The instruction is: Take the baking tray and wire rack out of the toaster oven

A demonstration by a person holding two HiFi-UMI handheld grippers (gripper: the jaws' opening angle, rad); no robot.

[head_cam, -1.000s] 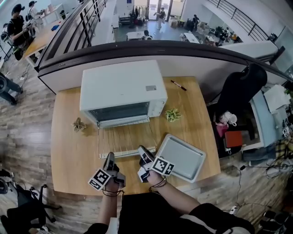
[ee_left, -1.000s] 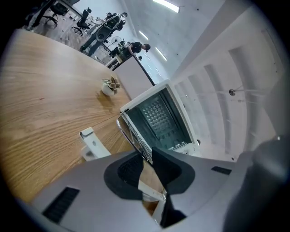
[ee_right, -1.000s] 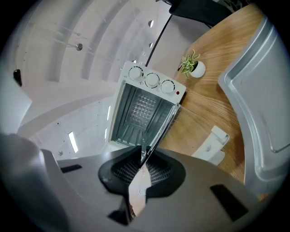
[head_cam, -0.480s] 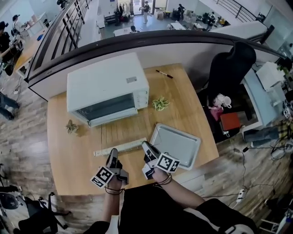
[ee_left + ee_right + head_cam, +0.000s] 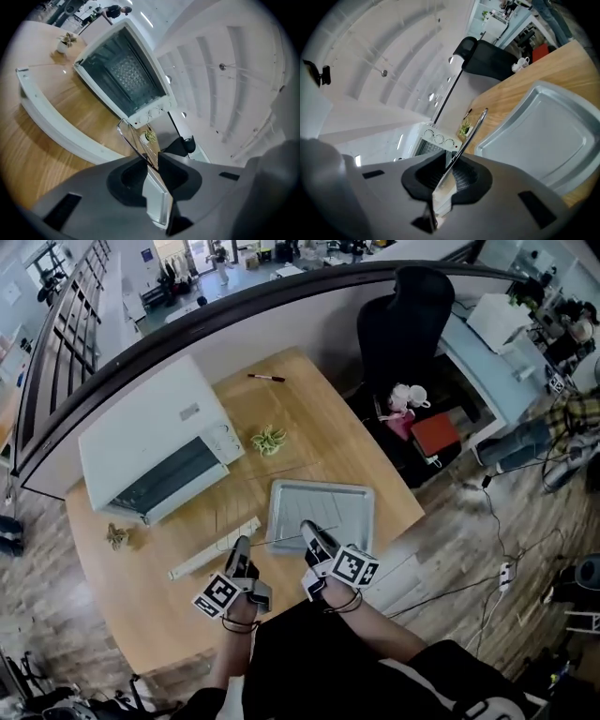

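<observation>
Wire rack [image 5: 286, 538] is out of the toaster oven [image 5: 150, 442] and held above the table [image 5: 131, 606]. Its near edge is gripped at two points: the left gripper [image 5: 241, 545] and the right gripper [image 5: 307, 529] each have their jaws almost together, pinching the edge wire. The baking tray [image 5: 323, 512] already lies on the table, to the right of the oven.

The step in hand seems to be carrying the rack to a resting place. It will go best if both hands stay level and in step, so the thin frame neither twists nor slips, and if the rack clears the open oven door and the tray.

In the head view the rack is only faint lines, probably reaching over the tray. The gripper views show each pinch plainly, and the left one looks into an apparently empty oven.
</observation>
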